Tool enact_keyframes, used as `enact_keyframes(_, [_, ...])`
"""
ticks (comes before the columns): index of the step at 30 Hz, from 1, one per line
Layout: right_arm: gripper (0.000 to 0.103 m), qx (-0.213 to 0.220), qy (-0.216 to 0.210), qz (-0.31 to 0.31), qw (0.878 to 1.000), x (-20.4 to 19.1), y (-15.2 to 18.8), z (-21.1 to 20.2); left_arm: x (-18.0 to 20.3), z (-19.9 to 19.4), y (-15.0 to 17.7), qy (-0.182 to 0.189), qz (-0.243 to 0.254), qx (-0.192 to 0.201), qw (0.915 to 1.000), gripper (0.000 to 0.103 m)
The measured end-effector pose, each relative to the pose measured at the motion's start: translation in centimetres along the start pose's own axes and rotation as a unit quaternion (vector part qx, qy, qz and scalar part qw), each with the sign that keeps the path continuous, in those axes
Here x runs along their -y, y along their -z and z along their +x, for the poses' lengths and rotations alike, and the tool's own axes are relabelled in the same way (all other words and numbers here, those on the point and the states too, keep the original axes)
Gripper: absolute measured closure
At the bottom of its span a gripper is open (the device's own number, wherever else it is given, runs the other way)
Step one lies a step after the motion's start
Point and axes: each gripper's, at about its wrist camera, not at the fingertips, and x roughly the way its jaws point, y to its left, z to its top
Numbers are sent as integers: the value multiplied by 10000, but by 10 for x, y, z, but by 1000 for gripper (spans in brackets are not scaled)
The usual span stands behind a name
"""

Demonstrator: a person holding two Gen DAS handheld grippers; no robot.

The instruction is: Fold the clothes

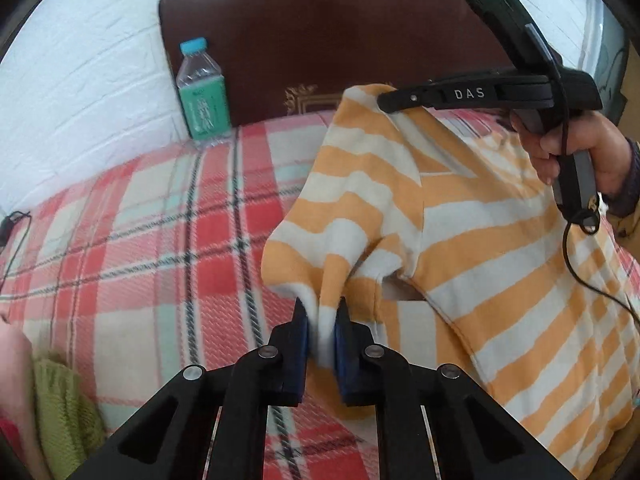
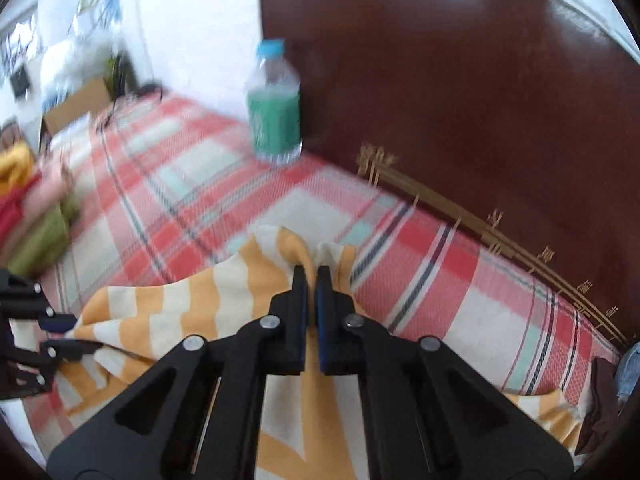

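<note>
An orange-and-white striped shirt (image 1: 480,232) lies partly lifted over a red plaid bed cover (image 1: 140,240). My left gripper (image 1: 321,312) is shut on a bunched edge of the shirt, low and near the camera. My right gripper (image 1: 384,102) shows in the left wrist view, shut on the shirt's far upper edge and holding it up. In the right wrist view my right gripper (image 2: 312,276) pinches a fold of the striped shirt (image 2: 192,308) above the plaid cover (image 2: 420,280). The left gripper (image 2: 60,336) shows at the left edge, on the same shirt.
A water bottle (image 1: 202,88) with a green label stands by the dark wooden headboard (image 1: 320,40); it also shows in the right wrist view (image 2: 274,108). Green and red folded clothes (image 2: 36,224) lie at the left. A white wall (image 1: 80,80) bounds the bed.
</note>
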Motion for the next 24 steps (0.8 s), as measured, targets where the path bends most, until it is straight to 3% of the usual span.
enact_keyframes(3, [98, 208, -219, 604, 9977, 9, -20, 4, -22, -10, -23, -337, -248, 262, 9988, 93])
enact_keyframes(6, [97, -117, -243, 808, 9964, 11, -19, 31, -31, 5, -28, -811, -229, 141, 9963, 90])
enact_keyframes(8, [89, -553, -308, 866, 9942, 10, -10, 53, -36, 17, -30, -1142, -188, 22, 9933, 85])
enact_keyframes(9, [74, -750, -279, 922, 9925, 10, -4, 61, -40, 25, -28, -1214, -227, -71, 9923, 84])
enact_keyframes(10, [62, -822, -257, 932, 9919, 10, 3, 64, -44, 31, -23, -1221, -283, -165, 9920, 80])
enact_keyframes(13, [57, -809, -209, 938, 9921, 15, 14, 50, -53, 35, -8, -1246, -461, -231, 9909, 51])
enact_keyframes(15, [55, -739, -322, 841, 9932, 19, 20, 26, -58, 24, 4, -980, -746, -155, 9923, 35])
enact_keyframes(16, [47, -700, -382, 785, 9937, 21, 23, 13, -60, 17, 10, -837, -892, -93, 9925, 29])
enact_keyframes(19, [39, -515, -578, 624, 9950, 23, 42, -41, -51, -7, 25, -285, -1012, 63, 9944, 27])
enact_keyframes(20, [39, -518, -584, 575, 9953, 23, 54, -59, -44, -14, 31, -28, -996, 82, 9950, 22])
enact_keyframes(24, [37, -607, -562, 537, 9951, 22, 112, -127, -2, -30, 59, 888, -692, -62, 9936, 21])
